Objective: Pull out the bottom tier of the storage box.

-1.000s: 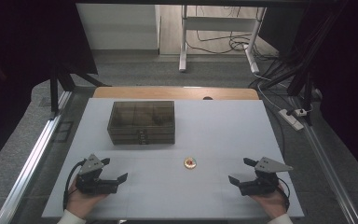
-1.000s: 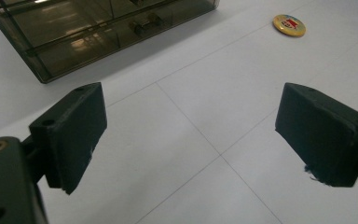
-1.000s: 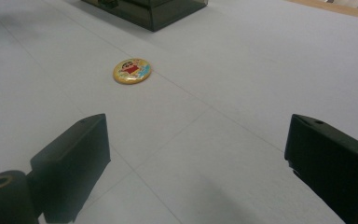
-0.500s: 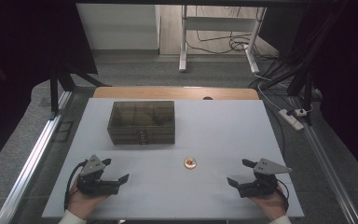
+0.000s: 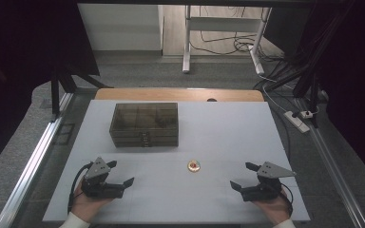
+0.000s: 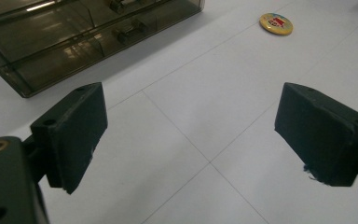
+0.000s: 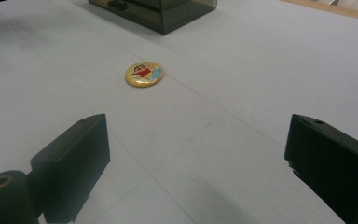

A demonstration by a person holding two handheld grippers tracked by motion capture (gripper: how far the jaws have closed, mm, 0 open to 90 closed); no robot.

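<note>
A small round yellow badge [image 5: 194,166] with a cartoon picture lies flat on the white table [image 5: 228,128], between the two grippers. It is also in the left gripper view as the badge [image 6: 276,24] far ahead to the right, and in the right gripper view as the badge [image 7: 143,74] ahead to the left. A smoky transparent drawer box [image 5: 145,124] stands behind it, left of centre. My left gripper [image 5: 120,174] rests near the front left edge, open and empty. My right gripper [image 5: 244,175] rests near the front right, open and empty.
The box corner [image 6: 74,51] sits close ahead of the left gripper. A wooden strip [image 5: 178,94] runs along the table's far edge. Metal rails [image 5: 33,161] flank the table. Cables and a power strip [image 5: 298,121] lie on the floor at the right.
Both hands have drawn slightly back toward the front edge of the table. The badge and the box have not moved.
</note>
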